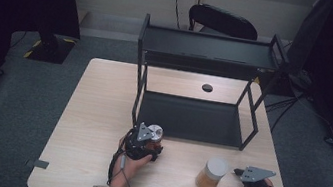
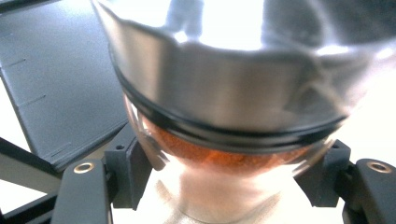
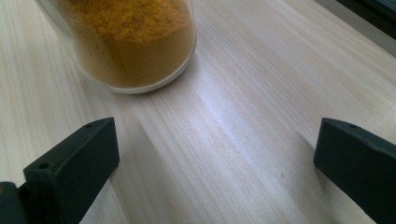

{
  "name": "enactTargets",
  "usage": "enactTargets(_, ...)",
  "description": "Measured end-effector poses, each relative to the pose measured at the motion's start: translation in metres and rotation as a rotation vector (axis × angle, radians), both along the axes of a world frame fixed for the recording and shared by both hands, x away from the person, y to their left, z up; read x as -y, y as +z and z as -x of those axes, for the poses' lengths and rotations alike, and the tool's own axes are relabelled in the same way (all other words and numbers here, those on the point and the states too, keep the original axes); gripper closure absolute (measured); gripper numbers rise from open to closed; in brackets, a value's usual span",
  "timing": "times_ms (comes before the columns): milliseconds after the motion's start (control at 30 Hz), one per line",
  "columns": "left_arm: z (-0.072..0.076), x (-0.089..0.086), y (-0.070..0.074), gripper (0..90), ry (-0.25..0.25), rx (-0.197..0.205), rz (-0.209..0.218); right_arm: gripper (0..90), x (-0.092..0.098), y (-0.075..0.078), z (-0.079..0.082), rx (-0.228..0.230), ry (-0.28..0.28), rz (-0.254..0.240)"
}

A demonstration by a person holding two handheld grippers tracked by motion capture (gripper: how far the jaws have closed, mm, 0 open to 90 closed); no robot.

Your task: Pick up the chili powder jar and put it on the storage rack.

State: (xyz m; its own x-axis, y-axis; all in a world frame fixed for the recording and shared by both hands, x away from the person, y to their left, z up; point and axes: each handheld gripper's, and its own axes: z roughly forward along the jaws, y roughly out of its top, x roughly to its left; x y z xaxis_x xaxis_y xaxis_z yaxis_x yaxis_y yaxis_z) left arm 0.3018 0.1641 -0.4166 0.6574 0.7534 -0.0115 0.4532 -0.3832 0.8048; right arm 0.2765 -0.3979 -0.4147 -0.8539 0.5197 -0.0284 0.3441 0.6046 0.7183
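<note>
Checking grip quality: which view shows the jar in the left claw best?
The left gripper view: the jar of red powder sits close up between both jaws. The high view shows just its lid beyond the left claw.

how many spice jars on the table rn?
2. One with red-orange powder sits clamped in the left gripper just before the black rack. One with yellow powder stands free beside the open right gripper.
</note>
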Motion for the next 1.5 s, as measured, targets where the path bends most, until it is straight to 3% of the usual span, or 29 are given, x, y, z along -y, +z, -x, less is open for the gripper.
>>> enactTargets(100, -0.002, -0.001, 0.001, 30.1, 0.004, -0.011, 0.012, 0.0, 0.0, 0.0, 0.0, 0.0, 0.0, 0.0)
enactTargets(200, -0.003, -0.004, 0.0, 30.0, 0.013, -0.028, 0.052, 0.0, 0.0, 0.0, 0.0, 0.0, 0.0, 0.0)
enactTargets(633, -0.011, -0.007, 0.013, 30.1, 0.015, -0.04, 0.08, 0.0, 0.0, 0.0, 0.0, 0.0, 0.0, 0.0)
enactTargets(1233, -0.025, -0.005, 0.049, 30.1, 0.004, -0.04, 0.096, 0.0, 0.0, 0.0, 0.0, 0.0, 0.0, 0.0)
enactTargets(1500, -0.032, 0.001, 0.063, 30.1, -0.015, -0.037, 0.081, 0.0, 0.0, 0.0, 0.0, 0.0, 0.0, 0.0)
